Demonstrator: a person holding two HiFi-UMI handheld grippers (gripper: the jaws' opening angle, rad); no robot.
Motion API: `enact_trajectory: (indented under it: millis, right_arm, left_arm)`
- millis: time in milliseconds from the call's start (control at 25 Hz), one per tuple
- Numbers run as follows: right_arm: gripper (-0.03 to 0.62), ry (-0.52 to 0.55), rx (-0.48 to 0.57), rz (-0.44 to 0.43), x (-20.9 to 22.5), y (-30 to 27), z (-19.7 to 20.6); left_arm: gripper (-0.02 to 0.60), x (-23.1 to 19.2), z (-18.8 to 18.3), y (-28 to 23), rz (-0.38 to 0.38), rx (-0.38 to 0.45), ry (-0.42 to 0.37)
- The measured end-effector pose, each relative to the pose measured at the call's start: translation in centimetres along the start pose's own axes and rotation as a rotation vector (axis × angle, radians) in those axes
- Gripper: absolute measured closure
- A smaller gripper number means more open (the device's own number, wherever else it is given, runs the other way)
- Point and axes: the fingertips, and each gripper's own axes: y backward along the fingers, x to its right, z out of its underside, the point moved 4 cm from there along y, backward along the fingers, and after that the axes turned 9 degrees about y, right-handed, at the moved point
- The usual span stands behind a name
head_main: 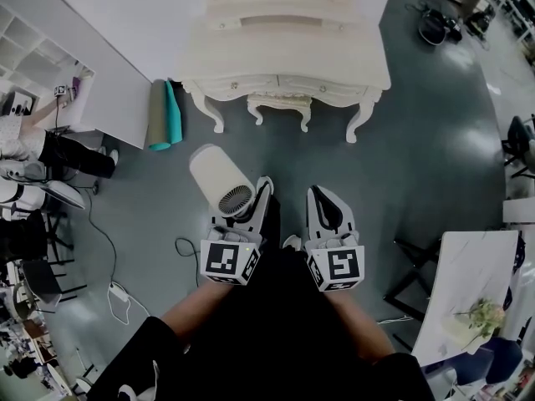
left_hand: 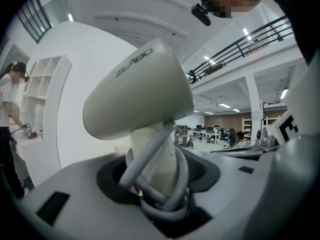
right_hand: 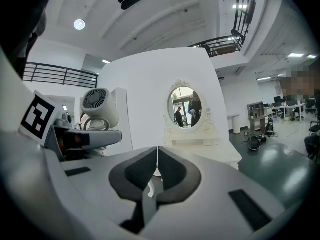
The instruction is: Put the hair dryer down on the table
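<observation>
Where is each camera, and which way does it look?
Head view: on the person's head, looking down at the dressing table, forearms, left gripper and right gripper.
Left gripper view: on the left gripper, looking along jaws shut on the hair dryer.
Right gripper view: on the right gripper, jaws together and empty, facing the mirror.
Shared: all three show the hair dryer.

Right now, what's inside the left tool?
The left tool grips the handle of the hair dryer, gray cord wound round it. The handle's bottom end is hidden by the cord.
</observation>
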Motion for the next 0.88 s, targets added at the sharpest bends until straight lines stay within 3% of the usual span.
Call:
enact_trajectory:
  millis: [520, 880]
  right_arm:
    - [0.576, -0.001, -0.049, -0.006, 2.5, -6.8, -0.2]
    - [0.575, 0.053, -0.098, 0.03, 5.2, -15.4, -1.6]
  left_arm:
    - [0.35, -3.6, -1.0, -6.7, -0.007, -0.025, 0.009]
    - [0.35, -9.2, -3.0, -14.8, 0.017, -0.039, 0.041]
